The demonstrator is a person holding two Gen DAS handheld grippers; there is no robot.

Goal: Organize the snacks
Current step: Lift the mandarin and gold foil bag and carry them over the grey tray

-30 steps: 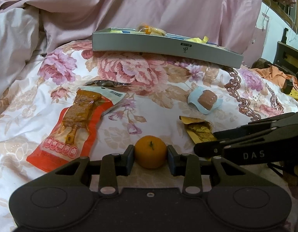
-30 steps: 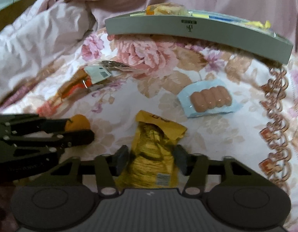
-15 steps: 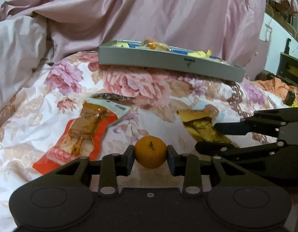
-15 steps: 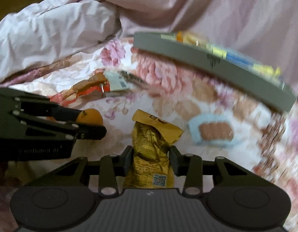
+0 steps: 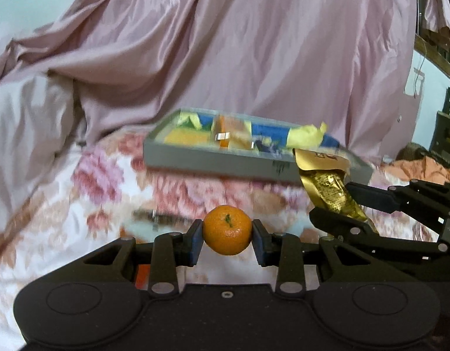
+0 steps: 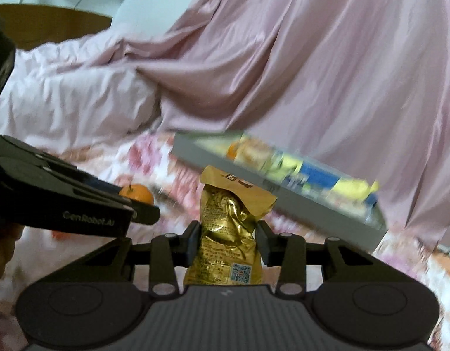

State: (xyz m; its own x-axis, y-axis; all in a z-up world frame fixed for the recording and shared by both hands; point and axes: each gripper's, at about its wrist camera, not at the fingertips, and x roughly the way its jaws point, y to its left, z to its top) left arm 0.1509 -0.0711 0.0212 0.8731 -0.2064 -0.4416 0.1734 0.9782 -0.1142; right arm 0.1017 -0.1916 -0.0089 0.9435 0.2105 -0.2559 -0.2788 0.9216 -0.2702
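My left gripper is shut on a small orange mandarin, held clear above the flowered bedspread. My right gripper is shut on a gold foil snack packet that stands upright between its pads. In the left wrist view the same packet and the right gripper show at the right. The right wrist view has the mandarin and left gripper at its left. Ahead lies a grey tray holding several yellow, orange and blue snacks.
A heap of pink bedding rises behind the tray. A pale quilt lies at the left. A dark wrapper rests blurred on the bedspread before the tray. Orange cloth and dark furniture stand at the far right.
Both grippers rose off the bedspread with the mandarin and the gold packet, and tilted up; the tray now sits lower and nearer. The red packet and sausage pack dropped out of view.
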